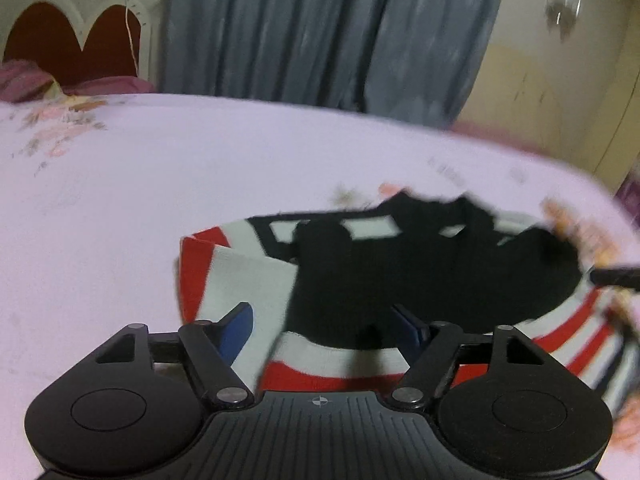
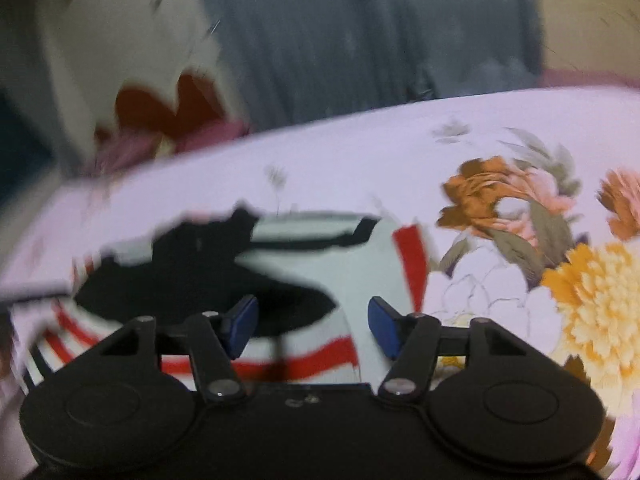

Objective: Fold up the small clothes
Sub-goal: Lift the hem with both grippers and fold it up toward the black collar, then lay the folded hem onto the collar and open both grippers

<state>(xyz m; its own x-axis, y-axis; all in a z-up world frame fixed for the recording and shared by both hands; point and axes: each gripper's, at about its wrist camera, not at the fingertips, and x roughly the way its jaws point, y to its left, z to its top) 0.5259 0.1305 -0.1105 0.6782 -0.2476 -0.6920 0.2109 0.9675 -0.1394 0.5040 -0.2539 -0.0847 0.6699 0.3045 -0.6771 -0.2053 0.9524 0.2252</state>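
1. the small garment (image 1: pixel 360 276), striped red, white and black with a black middle, lies spread on the pale pink flowered bedsheet (image 1: pixel 160 200), near the bed's right-hand edge in the left wrist view.
2. the left gripper (image 1: pixel 326 322) hangs over the garment's near hem, its blue pads (image 1: pixel 240 330) wide apart and gripping nothing.
3. the right gripper (image 2: pixel 312 326) hangs over the garment's right side by the big printed flowers (image 2: pixel 580 300), its pads likewise apart and empty.
4. a grey curtain (image 1: pixel 300 28) hangs behind the bed.
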